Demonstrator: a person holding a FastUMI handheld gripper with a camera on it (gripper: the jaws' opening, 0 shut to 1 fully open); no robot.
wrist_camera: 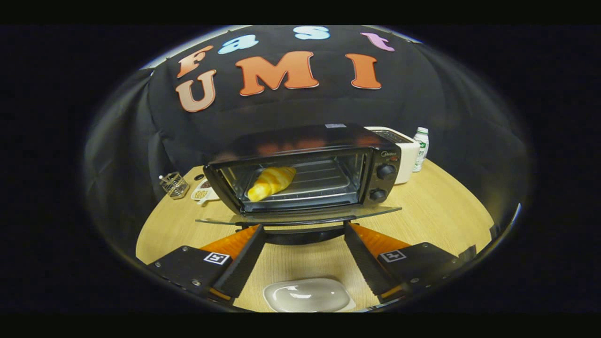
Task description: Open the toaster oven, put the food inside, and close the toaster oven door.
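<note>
Black toaster oven sits mid-surface, door dropped fully open and lying flat, hinge side at the oven, free edge toward the camera. Door handle is the dark bar along that free edge.

Croissant is inside the oven, on the wire rack, left part of the cavity, long axis angled toward the back right. Two knobs stacked on the right control panel.

Gripper: jaws open wide, nothing between them but the door handle's middle stretch and bare wood. Fingertips sit right at the door's front edge, one either side of the handle's centre. Cannot tell whether either tip actually touches the door or handle; neither finger presses on it from both sides. Orange finger backs and black pads visible, a square marker on each finger body.

White dish lies on the surface below the jaws, between the finger bases, empty and glossy.

Behind the oven on the right: white appliance, touching or just beside the oven's side, and a small white bottle with green label just beside that. Left of the oven: small wire basket and a white dish with something brownish in it, partly hidden by the oven's corner.

Surface is light wood, round-edged.
</note>
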